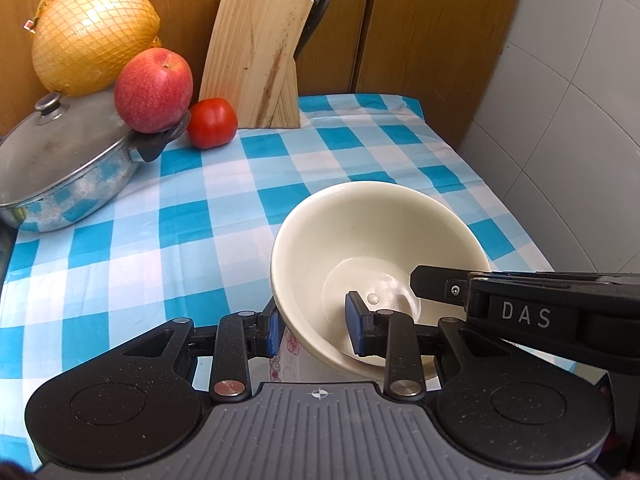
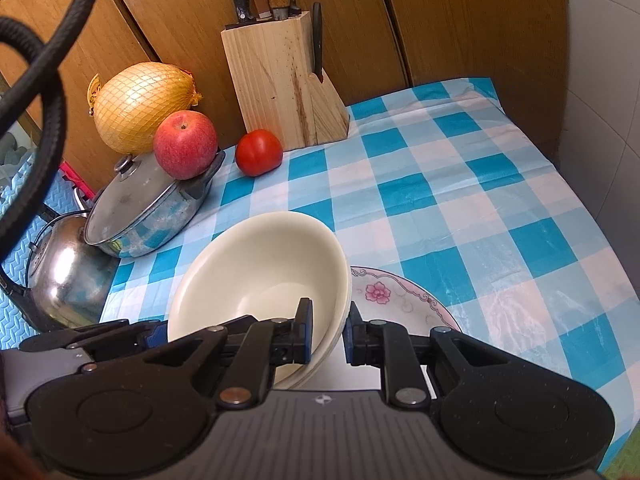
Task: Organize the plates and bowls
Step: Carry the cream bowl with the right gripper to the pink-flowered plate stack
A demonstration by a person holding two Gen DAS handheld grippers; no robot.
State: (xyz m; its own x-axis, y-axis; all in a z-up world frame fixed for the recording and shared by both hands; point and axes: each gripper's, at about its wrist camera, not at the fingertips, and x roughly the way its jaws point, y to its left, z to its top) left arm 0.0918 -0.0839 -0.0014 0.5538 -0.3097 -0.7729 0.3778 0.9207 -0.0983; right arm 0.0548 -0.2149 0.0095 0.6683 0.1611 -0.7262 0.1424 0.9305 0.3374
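Gripping bowl (image 2: pixel 256 276) rims, checked cloth (image 2: pixel 460 208) apparently clear

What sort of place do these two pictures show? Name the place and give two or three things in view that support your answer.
Most likely a home kitchen counter or table. A wooden knife block stands against the wood panelling, a lidded metal pot sits on the blue checked cloth, and a cream bowl and flowered plate are being handled.

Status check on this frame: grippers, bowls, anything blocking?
Left gripper and right gripper both clamped on cream bowl rim, opposite sides. Bowl tilted over floral plate. Cloth ahead open; pot far left.
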